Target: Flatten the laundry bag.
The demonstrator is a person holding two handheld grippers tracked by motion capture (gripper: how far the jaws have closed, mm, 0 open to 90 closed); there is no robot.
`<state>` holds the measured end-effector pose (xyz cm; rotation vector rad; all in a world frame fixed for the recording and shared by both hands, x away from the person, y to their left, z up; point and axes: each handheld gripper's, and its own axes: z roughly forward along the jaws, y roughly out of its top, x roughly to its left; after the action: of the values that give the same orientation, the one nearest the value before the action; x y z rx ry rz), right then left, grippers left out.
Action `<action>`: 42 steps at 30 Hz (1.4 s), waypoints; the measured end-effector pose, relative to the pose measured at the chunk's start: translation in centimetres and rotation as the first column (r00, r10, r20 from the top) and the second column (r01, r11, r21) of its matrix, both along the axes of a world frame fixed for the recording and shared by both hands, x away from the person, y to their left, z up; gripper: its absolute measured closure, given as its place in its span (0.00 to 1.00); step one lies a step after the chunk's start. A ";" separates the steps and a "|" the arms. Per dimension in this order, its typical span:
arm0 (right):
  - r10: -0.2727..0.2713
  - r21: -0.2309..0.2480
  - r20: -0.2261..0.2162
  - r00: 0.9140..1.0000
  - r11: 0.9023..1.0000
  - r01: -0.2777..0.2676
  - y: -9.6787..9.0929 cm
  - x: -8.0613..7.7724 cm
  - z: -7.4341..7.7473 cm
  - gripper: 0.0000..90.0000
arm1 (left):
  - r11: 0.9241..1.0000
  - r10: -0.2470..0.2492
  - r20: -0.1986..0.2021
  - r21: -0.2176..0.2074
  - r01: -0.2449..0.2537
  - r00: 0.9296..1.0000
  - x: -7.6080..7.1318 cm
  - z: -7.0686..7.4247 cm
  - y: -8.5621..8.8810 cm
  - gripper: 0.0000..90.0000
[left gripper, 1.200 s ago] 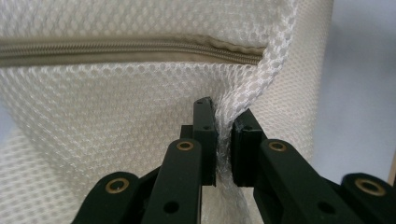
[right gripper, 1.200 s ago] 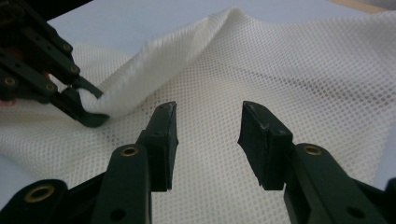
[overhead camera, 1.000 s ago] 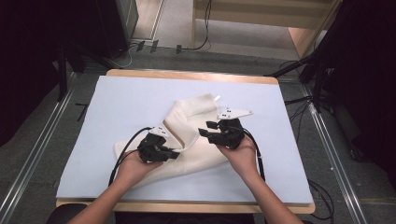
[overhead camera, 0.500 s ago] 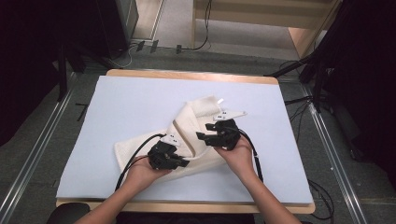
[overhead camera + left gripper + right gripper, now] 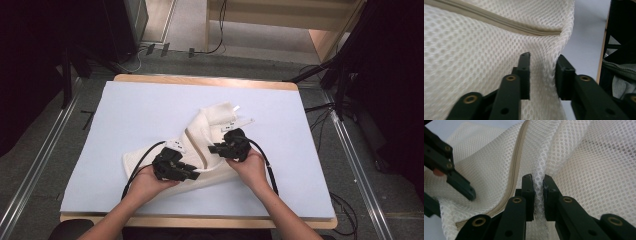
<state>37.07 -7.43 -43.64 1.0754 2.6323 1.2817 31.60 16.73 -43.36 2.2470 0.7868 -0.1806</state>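
Two hand-held grippers work a cream mesh laundry bag at the near middle of the bench, as we see from the high view. Compared with a second ago, the left hand-held gripper has slid a little rightward along the bag's near edge, while the right hand-held gripper has dropped onto the raised fold at the bag's middle. We judge this a handover of grip: one side letting go as the other takes hold, likely to spread or fold the bag. A pale blue sheet covers the wooden bench; dark racks, cables and grey floor with rails surround it.

From the left gripper view, we find the left hand-held gripper with jaws apart, having just been opening; a ridge of mesh bag stands between them, but the pads do not press it. A beige zipper crosses the fabric above.

From the right gripper view, we see the right hand-held gripper clamped on a pinched fold of the mesh bag, its jaws having just been closing. The zipper runs alongside at left, and the other gripper's jaw tip rests on the mesh nearby
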 end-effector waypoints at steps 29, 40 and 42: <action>0.015 0.011 0.038 0.999 1.000 -0.015 -1.3 -3.1 1.8 0.93 | 0.976 0.213 0.041 0.026 -0.214 0.976 5.8 0.7 7.4 0.54; 0.007 0.016 0.032 0.999 1.000 -0.008 -2.7 -5.5 2.1 0.93 | 0.975 0.210 0.060 0.061 -0.213 0.976 9.0 -0.6 5.9 0.55; 0.003 0.012 0.033 0.999 1.000 -0.003 -3.0 -5.9 2.2 0.93 | 0.975 0.208 0.064 0.068 -0.212 0.976 9.3 -0.8 5.7 0.55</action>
<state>31.18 -10.41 -41.45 1.0428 2.6066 1.3062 40.86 22.40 -44.17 2.2092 1.0085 0.0141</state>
